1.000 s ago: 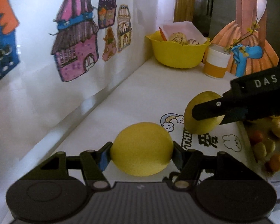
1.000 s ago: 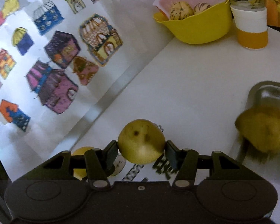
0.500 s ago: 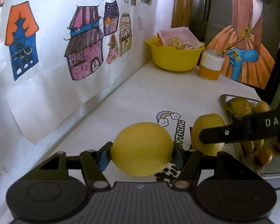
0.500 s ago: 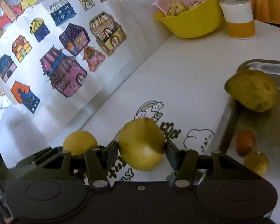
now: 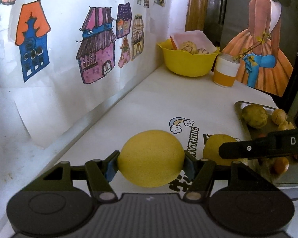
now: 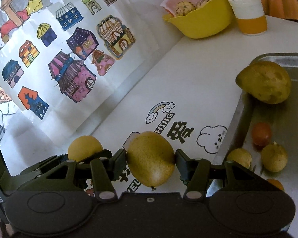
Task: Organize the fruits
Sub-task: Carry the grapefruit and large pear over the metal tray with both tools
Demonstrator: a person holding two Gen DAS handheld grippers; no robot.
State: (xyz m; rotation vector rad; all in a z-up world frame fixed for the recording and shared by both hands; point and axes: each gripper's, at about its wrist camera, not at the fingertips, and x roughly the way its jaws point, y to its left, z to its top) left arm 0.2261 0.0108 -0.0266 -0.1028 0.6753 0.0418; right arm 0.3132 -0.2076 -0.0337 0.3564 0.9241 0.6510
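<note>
Both grippers have drawn back along the tabletop (image 5: 149,99) since a second ago: the yellow bowl (image 5: 186,63) and cup (image 5: 225,73) sit farther off, and more of the metal tray (image 6: 284,57) shows in both views.

Tabletop: white, printed with a rainbow, clouds and dark lettering. Left edge meets a wall with coloured house drawings (image 5: 97,57).

Tray: right of the print, holding a large brownish-yellow blotched fruit (image 6: 265,82) at its near-left corner, small yellow fruits (image 6: 274,159) and a small orange-red fruit (image 6: 261,133).

Bowl: far end of the tabletop, paper-lined, with pale striped round items inside; the white-and-orange cup is just beside it.

Left gripper (image 5: 151,161): fingers clenched on a round, bright yellow, fine-pebbled lemon (image 5: 151,158), held above the tabletop over the lettering.

Right gripper (image 6: 151,160): fingers grasping a duller yellow-green fruit (image 6: 151,158), speckled, egg-shaped, with a small nub at its lower end. It is above the print, near the tray's left rim.

The two held fruits are side by side. In the left wrist view the right gripper's black finger crosses in front of its fruit and hides part of the tray.
</note>
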